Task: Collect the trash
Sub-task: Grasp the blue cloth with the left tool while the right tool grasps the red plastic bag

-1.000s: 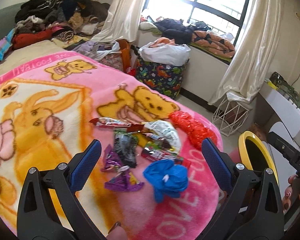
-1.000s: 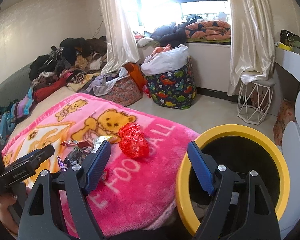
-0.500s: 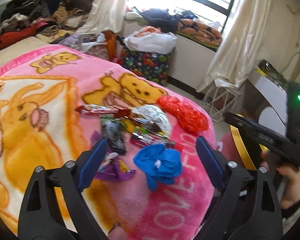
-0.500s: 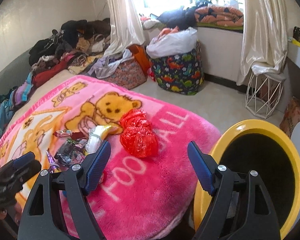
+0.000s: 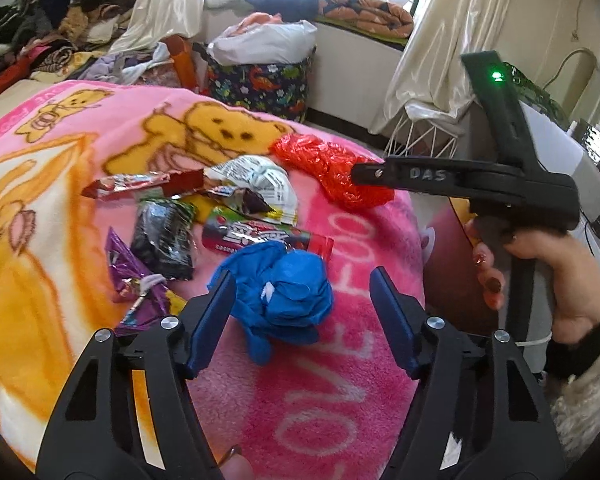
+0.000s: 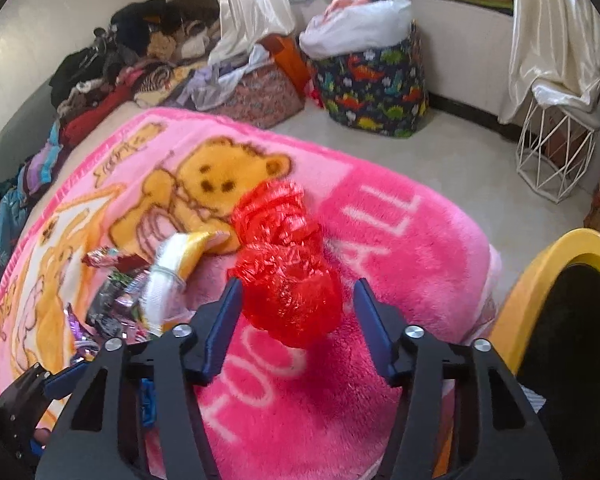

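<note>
Trash lies on a pink bear blanket [image 5: 300,420]. A crumpled blue bag [image 5: 284,288] sits between the fingers of my left gripper [image 5: 304,314]; the jaws are closing, and the right pad still stands clear of it. A crumpled red bag [image 6: 284,264] lies between the fingers of my right gripper [image 6: 298,310], whose jaws are also closing with a gap still showing on the right. Left of the blue bag lie a black wrapper [image 5: 164,232], a purple wrapper [image 5: 132,280] and a white wrapper [image 5: 260,176]. A yellow-rimmed bin [image 6: 540,280] stands beside the bed.
A dinosaur-print basket [image 6: 376,88] heaped with laundry and a white wire stool [image 6: 552,152] stand on the floor by the window. Piled clothes [image 6: 112,64] cover the far end of the bed. A desk [image 5: 560,140] stands at the right. A hand [image 5: 540,280] holds the right gripper.
Both grippers have come down and forward onto the trash and their jaws have narrowed. The right gripper has swung from over the bin to the red bag.
</note>
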Motion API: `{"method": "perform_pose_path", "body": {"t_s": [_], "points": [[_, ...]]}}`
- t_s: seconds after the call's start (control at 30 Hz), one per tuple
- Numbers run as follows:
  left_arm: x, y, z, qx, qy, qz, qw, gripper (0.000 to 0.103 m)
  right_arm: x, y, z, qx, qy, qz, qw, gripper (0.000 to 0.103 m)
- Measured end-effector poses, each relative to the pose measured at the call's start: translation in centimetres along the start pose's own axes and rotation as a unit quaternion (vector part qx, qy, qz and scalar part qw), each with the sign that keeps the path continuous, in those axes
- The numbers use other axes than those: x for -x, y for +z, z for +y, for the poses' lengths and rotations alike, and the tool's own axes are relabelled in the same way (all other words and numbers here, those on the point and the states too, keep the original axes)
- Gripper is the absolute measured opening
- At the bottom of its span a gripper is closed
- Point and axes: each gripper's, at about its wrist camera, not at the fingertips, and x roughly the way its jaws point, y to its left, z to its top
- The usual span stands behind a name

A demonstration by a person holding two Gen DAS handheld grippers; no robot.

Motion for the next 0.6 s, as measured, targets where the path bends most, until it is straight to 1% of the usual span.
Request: {"method": "perform_pose_path", "body": {"t_s": [0.03,0.07,0.1,0.13,0.2,0.3,0.47,0.53,0.57,0.6], "points": [[-0.2,-0.1,-0.1,-0.001,0.001,0.004,1.0000,0.059,-0.4,-0.2,-0.1,-0.002,0.006,0.007,1.000,0.038],[-0.4,-0.1,-0.2,-0.003,0.002,0.007,1.0000,0.058,-0.7,-0.4,-0.1,-0.003,0.009,0.011,1.000,0.033],[-0.7,-0.2,-0.3,-0.004,0.002,0.010,0.9999,0.058,-0.7,-0.5,-0.1,-0.003,0.010,0.012,1.000,0.024],[-0.9,-0.2,-0.4,-0.005,0.004,0.013,0.9999,0.057,-0.6,-0.8,0.0,-0.001,0.012,0.008,1.000,0.019],[-1.3,-0.3,-0.4,-0.005,0.010,0.021,0.9997,0.056,-0.1,-1.2,0.1,0.001,0.016,-0.001,1.000,0.015],[-1.9,-0.3,-0.1,-0.004,0.018,0.029,0.9994,0.053,1.1,-1.9,0.0,-0.006,0.020,-0.015,1.000,0.013],[-2.6,-0.5,-0.3,-0.009,0.035,0.040,0.9985,0.043,3.3,-2.6,-0.3,-0.013,0.025,-0.041,0.999,0.013],[-3.0,-0.8,-0.4,-0.015,0.047,0.046,0.9977,0.035,4.2,-3.0,-0.4,-0.011,0.026,-0.050,0.998,0.013],[-3.1,-0.9,-0.5,-0.017,0.051,0.047,0.9975,0.032,4.6,-3.2,-0.3,-0.009,0.027,-0.053,0.998,0.013],[-3.1,-1.0,-0.5,-0.018,0.056,0.048,0.9971,0.027,5.1,-3.4,-0.3,-0.009,0.029,-0.057,0.998,0.012]]}}
